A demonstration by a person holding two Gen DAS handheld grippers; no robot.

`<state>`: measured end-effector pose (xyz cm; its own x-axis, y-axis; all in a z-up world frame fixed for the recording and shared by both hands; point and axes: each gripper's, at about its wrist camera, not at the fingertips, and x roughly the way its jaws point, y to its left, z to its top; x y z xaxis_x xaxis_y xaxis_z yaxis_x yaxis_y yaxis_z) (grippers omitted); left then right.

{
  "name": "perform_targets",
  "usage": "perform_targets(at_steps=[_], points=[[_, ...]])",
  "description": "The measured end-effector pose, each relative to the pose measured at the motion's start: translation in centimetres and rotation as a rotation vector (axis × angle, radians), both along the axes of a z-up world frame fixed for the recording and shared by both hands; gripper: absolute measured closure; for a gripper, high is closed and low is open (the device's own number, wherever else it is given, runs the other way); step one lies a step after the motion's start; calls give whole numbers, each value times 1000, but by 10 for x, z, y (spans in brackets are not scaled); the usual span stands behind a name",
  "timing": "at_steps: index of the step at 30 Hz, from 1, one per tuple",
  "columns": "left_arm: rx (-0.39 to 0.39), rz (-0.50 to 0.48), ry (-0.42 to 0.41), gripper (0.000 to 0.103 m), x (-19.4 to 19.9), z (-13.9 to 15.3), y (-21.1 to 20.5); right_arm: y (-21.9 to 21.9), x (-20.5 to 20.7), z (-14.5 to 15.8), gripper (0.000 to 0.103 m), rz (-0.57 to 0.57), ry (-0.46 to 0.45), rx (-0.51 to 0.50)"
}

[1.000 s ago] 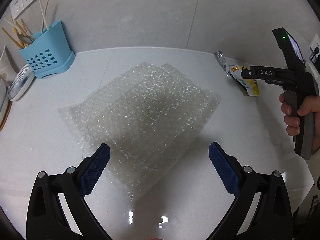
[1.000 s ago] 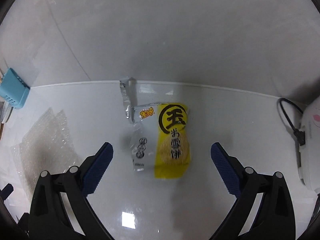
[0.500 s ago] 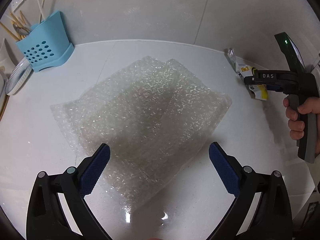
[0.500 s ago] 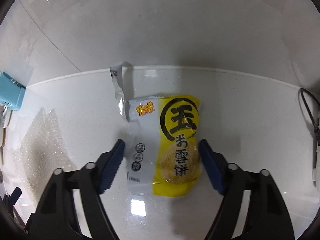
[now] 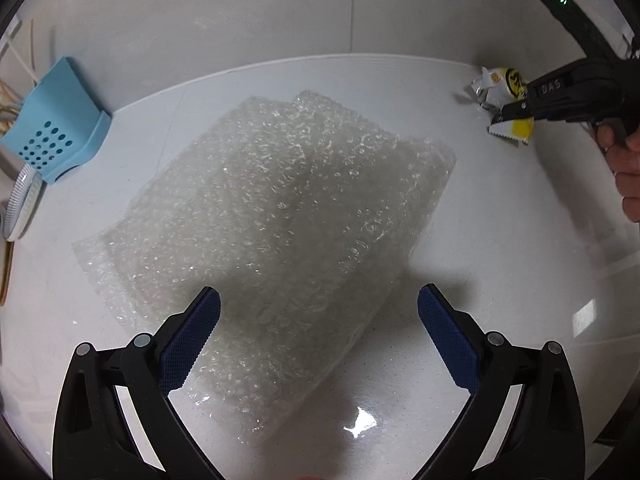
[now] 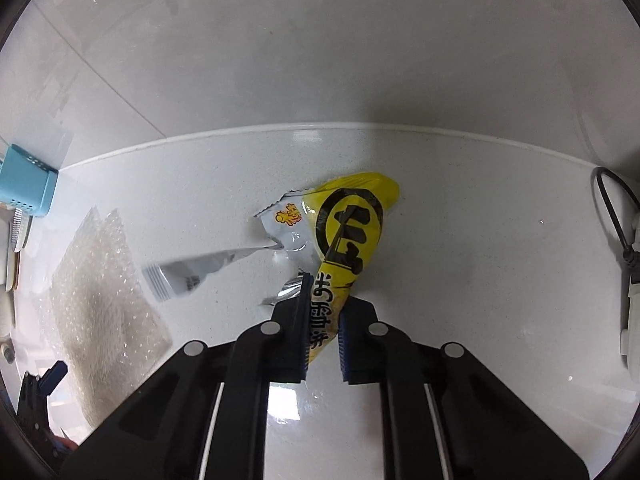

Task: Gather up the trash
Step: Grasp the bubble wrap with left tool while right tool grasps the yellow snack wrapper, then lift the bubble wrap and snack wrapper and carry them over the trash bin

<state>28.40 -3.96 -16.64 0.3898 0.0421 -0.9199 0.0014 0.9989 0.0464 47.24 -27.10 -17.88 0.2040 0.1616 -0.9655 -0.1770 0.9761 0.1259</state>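
The left gripper [image 5: 319, 316] hangs with jaws wide apart over the near edge of the bubble wrap [image 5: 276, 216], which lies flat on the white counter [image 5: 500, 240]; to its right, the right gripper [image 6: 323, 320] has just squeezed together on the crumpled yellow snack wrapper [image 6: 348, 216]

My right claw [image 6: 323, 320] is black with blue ribbed pads [image 6: 306, 320] — the wrapper [image 6: 348, 220] is yellow and white with a black ringed character. At nine o'clock, clear bubble wrap [image 6: 100, 280] on the white speckled worktop [image 6: 480, 240] — a pale blue holder [image 6: 24, 188] beyond.
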Motion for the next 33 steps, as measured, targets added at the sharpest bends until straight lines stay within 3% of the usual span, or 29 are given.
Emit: perform_targets(at_steps=[10,16,20,21,24,33], points=[[29,-15,74,29,10,-13,-4,-14,-31,21,93,-4,-14,30],[23,-31,87,58,11,-9,-10,-19,-38,30,93,1,-26,38],[40,-9,100,87,13,-6,-7,-31,-38,37,93,3,-31,42],[30,6,101,90,13,-5,-3,-33,-38,38,93,2,-32,43],[-6,38,101,92,11,-3,4,-35,-40,43,93,3,-40,45],[-9,68,41,92,0,16,3,-9,-55,49,93,3,-73,43]])
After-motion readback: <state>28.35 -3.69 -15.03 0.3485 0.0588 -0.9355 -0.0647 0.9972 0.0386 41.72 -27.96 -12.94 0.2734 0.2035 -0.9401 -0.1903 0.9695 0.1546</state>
